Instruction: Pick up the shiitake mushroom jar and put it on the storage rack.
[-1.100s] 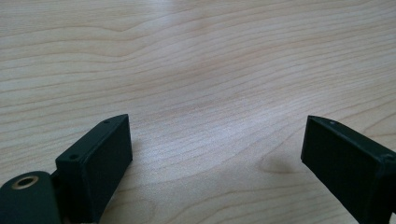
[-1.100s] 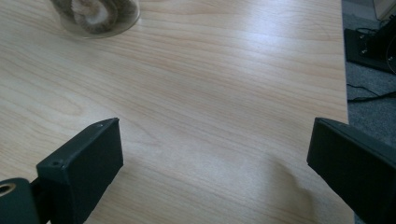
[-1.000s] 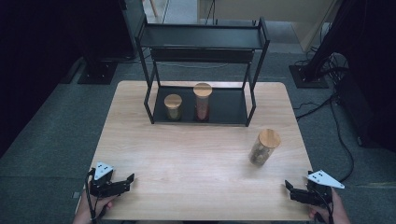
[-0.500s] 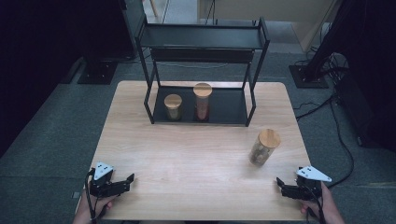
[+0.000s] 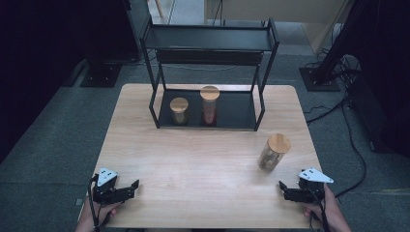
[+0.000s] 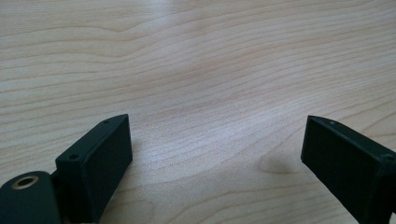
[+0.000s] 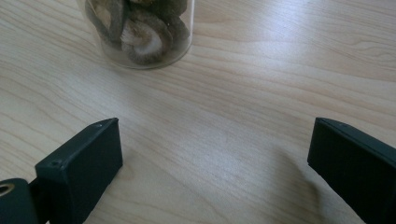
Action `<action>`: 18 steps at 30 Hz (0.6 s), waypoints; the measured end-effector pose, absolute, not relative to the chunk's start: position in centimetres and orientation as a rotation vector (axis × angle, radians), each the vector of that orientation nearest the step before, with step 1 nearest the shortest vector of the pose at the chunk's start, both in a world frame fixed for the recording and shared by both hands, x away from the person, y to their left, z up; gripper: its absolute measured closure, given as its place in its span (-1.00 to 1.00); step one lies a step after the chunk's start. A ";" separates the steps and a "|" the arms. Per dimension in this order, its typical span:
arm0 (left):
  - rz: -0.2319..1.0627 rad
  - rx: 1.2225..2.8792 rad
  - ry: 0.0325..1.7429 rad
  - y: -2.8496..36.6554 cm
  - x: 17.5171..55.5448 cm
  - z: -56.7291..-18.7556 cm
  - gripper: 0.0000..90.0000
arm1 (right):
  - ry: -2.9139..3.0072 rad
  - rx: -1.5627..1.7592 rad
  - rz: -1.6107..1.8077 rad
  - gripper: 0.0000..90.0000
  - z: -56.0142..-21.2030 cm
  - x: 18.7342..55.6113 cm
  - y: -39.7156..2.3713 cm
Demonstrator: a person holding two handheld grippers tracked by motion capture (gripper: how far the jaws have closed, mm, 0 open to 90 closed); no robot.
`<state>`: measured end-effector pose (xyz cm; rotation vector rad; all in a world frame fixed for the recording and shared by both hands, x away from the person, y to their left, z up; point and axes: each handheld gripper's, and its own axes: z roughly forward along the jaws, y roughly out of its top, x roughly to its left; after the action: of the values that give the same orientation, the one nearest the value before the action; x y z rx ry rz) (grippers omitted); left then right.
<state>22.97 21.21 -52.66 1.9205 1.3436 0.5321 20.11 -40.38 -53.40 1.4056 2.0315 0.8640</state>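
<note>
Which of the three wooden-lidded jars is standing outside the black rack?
The jar of dried mushroom slices, out on the bare table near the right tool. The short jar and tall jar stand on the rack's bottom shelf.

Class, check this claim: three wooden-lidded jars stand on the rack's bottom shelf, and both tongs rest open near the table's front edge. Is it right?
Not quite. In the high view, two jars stand on the rack's bottom shelf; the third jar stands on the table, ahead of the right tongs. Both tongs, left included, are open near the front edge.
</note>
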 end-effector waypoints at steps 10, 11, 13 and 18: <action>0.531 1.919 1.345 21.2 23.0 -52.7 -0.80 | 2.064 1.390 0.895 -0.92 -53.4 20.7 -39.2; 0.531 1.919 1.345 21.2 23.0 -52.7 -0.80 | 2.069 1.388 0.893 -0.92 -53.4 20.9 -39.2; 0.530 1.920 1.345 21.2 23.0 -52.6 -0.80 | 2.065 1.394 0.905 -0.92 -53.3 21.1 -39.1; 0.527 1.918 1.346 21.3 23.0 -52.6 -0.80 | 2.061 1.392 0.905 -0.92 -53.3 21.8 -38.4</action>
<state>22.96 21.27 -52.64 1.9179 1.3456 0.5270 21.75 -38.40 -53.29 1.3921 2.0608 0.9049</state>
